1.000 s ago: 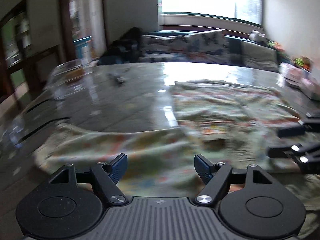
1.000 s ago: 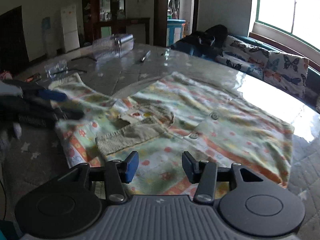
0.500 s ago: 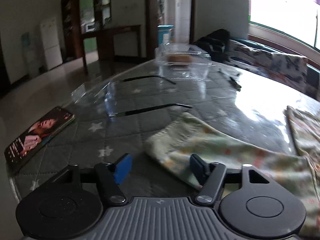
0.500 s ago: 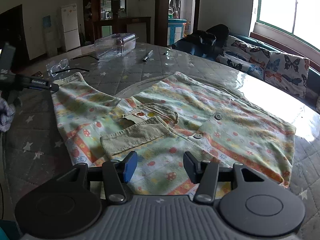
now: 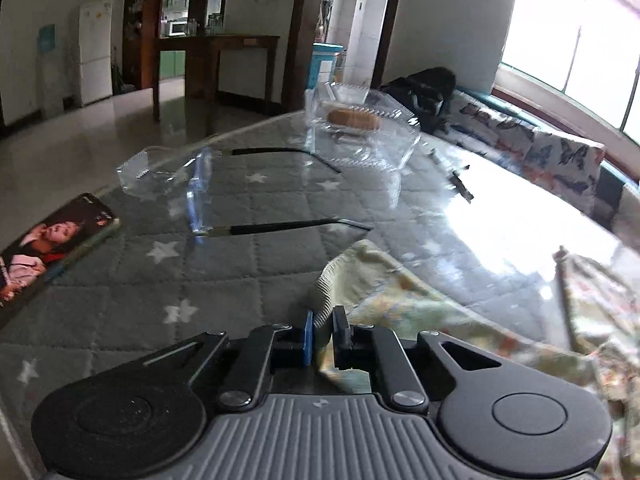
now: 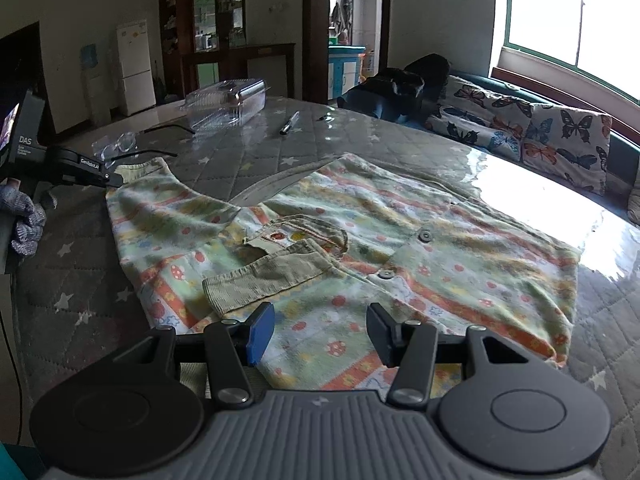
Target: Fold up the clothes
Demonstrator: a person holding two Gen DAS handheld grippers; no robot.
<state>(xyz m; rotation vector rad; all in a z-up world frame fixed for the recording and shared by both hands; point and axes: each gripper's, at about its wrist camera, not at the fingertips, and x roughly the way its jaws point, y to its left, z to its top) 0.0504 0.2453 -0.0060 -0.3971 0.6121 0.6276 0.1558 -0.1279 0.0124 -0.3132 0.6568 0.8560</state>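
Quilted grey tabletop [image 6: 248, 168] carries a patterned cardigan [image 6: 360, 216] spread flat and front-up, one sleeve [image 6: 160, 200] running out toward the spectacles [image 6: 120, 146] on the cardigan's far-left side. At that sleeve's ribbed cuff [image 5: 326, 280] the left gripper [image 5: 322, 334] has its jaws pinched on the cuff edge. The right gripper [image 6: 318, 330] hangs over the cardigan's near hem with jaws wide apart, holding nothing. My judgement: carry the cuff low across toward the cardigan's buttons [image 6: 425, 235], steady the body with the right gripper, and keep the sleeve clear of the spectacles beside the cuff.
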